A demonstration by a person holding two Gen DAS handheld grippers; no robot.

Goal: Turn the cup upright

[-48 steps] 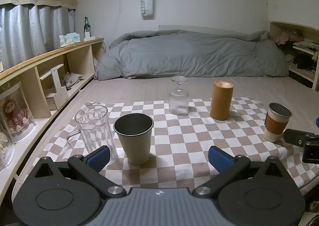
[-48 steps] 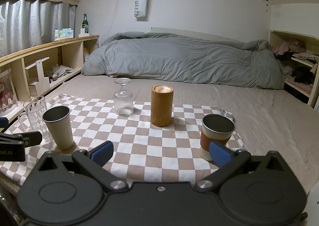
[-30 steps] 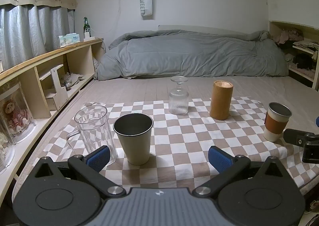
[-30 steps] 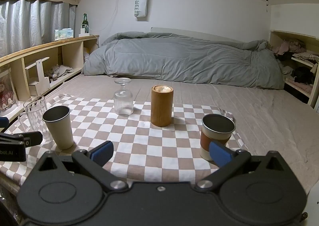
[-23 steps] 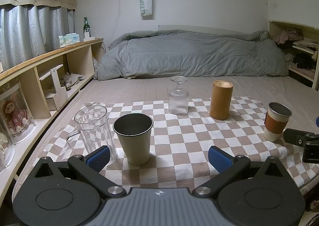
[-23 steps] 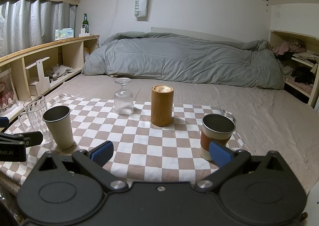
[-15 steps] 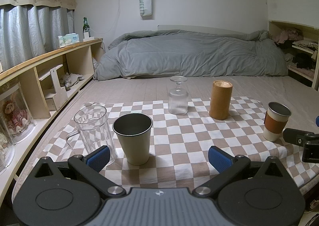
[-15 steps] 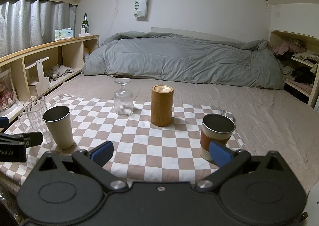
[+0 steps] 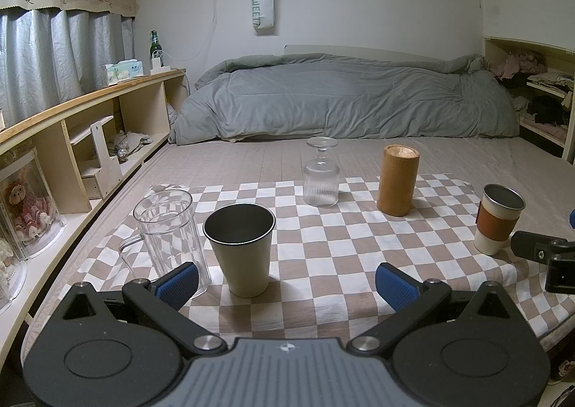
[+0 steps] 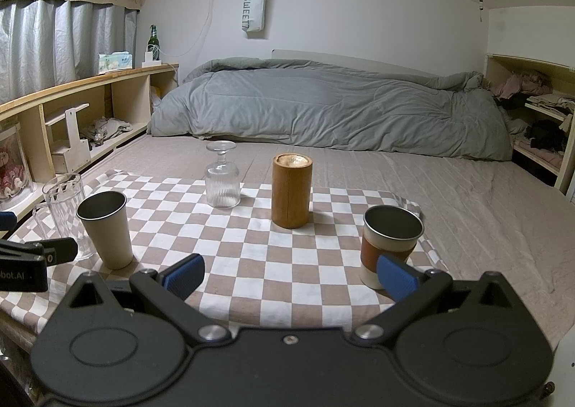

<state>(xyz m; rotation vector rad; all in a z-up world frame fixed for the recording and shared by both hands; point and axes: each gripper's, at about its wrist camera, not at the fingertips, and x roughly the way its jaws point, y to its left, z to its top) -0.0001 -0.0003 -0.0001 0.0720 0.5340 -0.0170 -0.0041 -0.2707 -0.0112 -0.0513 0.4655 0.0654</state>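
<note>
nothing has shifted since the earlier frames; both tongs hold the same pose.

left wrist view: left tongs (image 9: 286, 283) spread wide, gripping nothing, low at the near edge of the checkered cloth (image 9: 323, 248). on the cloth: clear mug (image 9: 169, 231) just beside an upright steel cup (image 9: 240, 247); farther back, the ribbed stem glass (image 9: 321, 173) stands upside down (foot up), the wooden cup (image 9: 398, 184) to its right, the sleeved cup (image 9: 497, 223) near the right edge.

right wrist view: right tongs (image 10: 289, 275) also spread, empty, the right blue pad overlapping the sleeved cup (image 10: 391, 245). inverted stem glass (image 10: 222, 181) sits left of the wooden cup (image 10: 291, 190), apart. grey duvet (image 10: 330, 108) behind on the bed.
</note>
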